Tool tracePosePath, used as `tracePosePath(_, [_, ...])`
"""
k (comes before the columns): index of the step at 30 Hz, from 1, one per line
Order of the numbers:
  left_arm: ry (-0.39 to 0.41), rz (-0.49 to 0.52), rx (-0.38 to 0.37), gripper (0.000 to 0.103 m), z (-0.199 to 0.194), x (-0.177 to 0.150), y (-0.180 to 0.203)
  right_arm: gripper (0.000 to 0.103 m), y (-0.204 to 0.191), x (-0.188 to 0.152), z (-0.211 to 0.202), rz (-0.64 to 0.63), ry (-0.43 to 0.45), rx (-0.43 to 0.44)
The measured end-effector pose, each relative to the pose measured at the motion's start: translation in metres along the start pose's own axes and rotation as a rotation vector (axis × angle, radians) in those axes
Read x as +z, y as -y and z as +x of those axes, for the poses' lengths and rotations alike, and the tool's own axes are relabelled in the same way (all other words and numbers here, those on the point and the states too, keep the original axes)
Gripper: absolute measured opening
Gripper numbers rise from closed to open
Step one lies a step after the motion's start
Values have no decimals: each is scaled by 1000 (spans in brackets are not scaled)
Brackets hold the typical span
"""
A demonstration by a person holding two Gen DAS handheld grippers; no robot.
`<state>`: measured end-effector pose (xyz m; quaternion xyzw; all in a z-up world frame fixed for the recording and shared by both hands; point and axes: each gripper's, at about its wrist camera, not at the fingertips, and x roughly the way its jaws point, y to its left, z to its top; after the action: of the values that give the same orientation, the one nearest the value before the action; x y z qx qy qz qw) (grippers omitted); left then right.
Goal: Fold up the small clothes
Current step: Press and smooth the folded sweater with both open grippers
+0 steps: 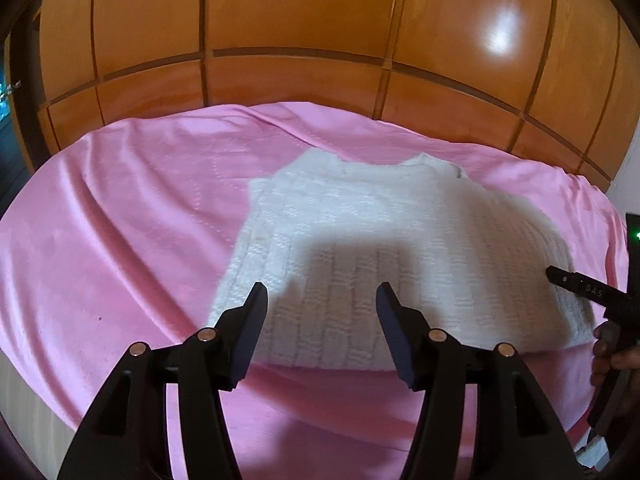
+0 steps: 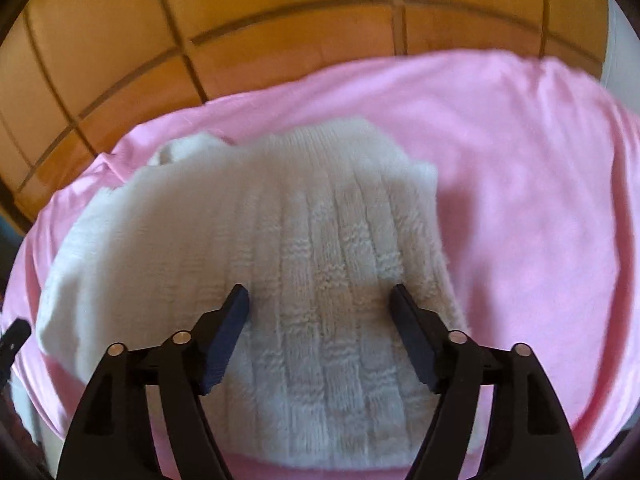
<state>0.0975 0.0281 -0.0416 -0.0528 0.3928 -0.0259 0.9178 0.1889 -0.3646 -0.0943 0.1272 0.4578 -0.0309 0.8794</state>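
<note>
A small white knitted garment (image 1: 360,232) lies flat on a pink sheet (image 1: 120,220). My left gripper (image 1: 322,294) hovers over the garment's near edge, jaws apart, nothing between the pads. In the right wrist view the same knit (image 2: 304,248) fills the centre. My right gripper (image 2: 318,296) stands open above it, and its pads grip no cloth. One finger of the right gripper (image 1: 580,290) shows at the right edge of the left wrist view, over the garment's right side, with a hand (image 1: 608,348) behind it.
The pink sheet (image 2: 520,200) covers a bed. A glossy wooden panelled wardrobe (image 1: 320,40) rises right behind it. The bed's near edge runs along the bottom of both views. A tip of the left gripper (image 2: 14,336) shows at the right wrist view's left edge.
</note>
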Motion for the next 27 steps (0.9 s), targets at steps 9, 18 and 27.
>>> tracePosePath(9, [-9,-18,53,56,5,-4,-18,79,2,-8,1,-4,41,19])
tracePosePath(18, [-49,-240,-133,52,19,37,-99,79,2,-9,1,-9,46,16])
tracePosePath(27, [-166,-285,-263,49,103,76,-106,81,1,-10,-1,-4,48,21])
